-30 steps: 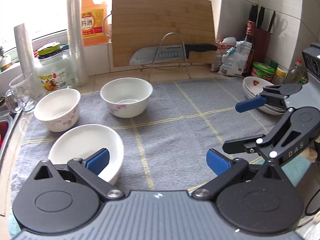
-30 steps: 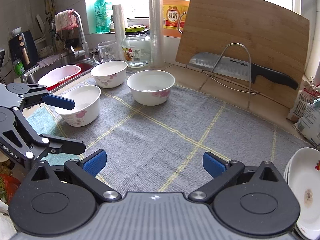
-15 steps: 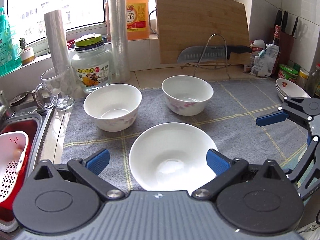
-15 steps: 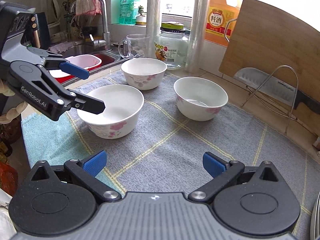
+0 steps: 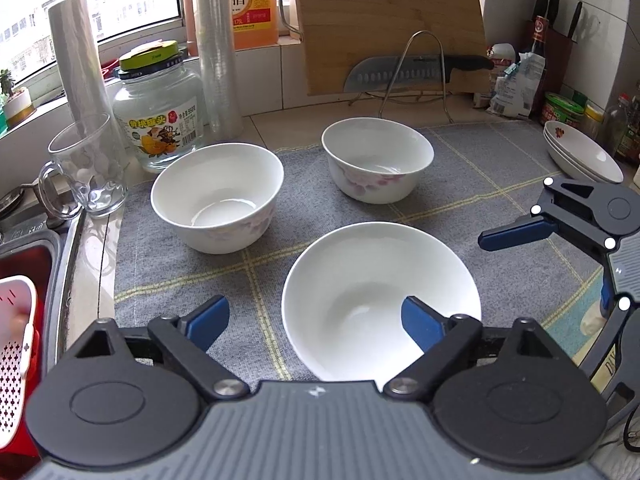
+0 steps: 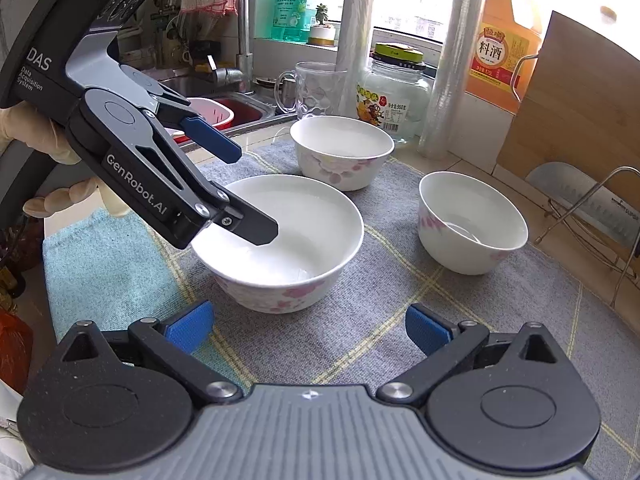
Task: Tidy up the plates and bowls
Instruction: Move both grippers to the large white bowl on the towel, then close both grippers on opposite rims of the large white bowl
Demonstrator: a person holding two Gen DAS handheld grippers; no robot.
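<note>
Three white bowls with pink flowers stand on a grey cloth. The near bowl sits under my open left gripper, whose right finger hangs over the bowl's inside and left finger outside its rim. In the right wrist view the left gripper straddles that bowl's near-left rim. The second bowl and third bowl stand behind. Stacked white plates lie at the far right. My right gripper is open and empty above the cloth; it also shows in the left wrist view.
A glass mug, a glass jar and plastic rolls stand behind the bowls. A cutting board and a knife on a wire rack lean at the back. A sink with a red basket lies left.
My left gripper swung left from the cloth's middle and came over the near bowl's rim. My right gripper turned left toward the bowls and closer to them.
</note>
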